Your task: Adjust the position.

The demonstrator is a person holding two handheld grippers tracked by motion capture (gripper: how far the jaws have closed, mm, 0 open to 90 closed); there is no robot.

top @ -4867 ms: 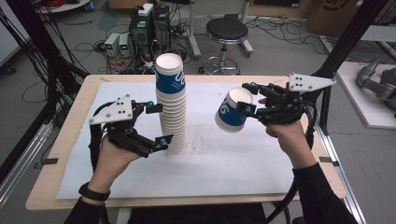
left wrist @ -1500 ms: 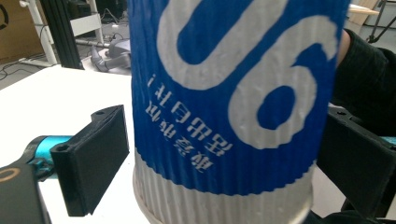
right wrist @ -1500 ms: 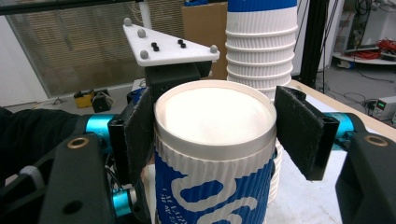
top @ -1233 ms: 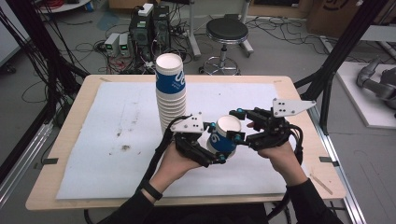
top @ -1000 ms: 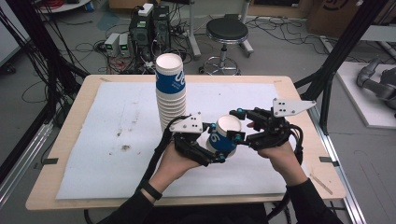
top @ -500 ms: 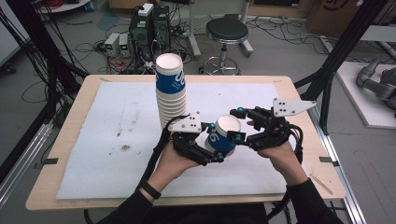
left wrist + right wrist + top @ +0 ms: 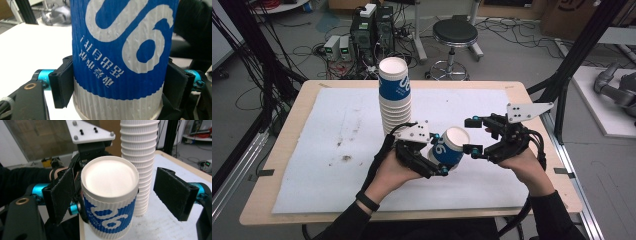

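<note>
Ribbed paper cup blue with white looping logo and white base band (white inside too), stack of cups white with a blue-banded top one, black jaws with cyan knobs, white sheet on tan table.

Robotics lab or research workshop. Wooden table with white sheet, framed by black metal struts. Concrete floor littered with loose cables; computer towers and small power boxes stand behind the table. Black round stool on chrome base. Grey robot arm part lies on a white platform at right. Cardboard boxes at back.
</note>
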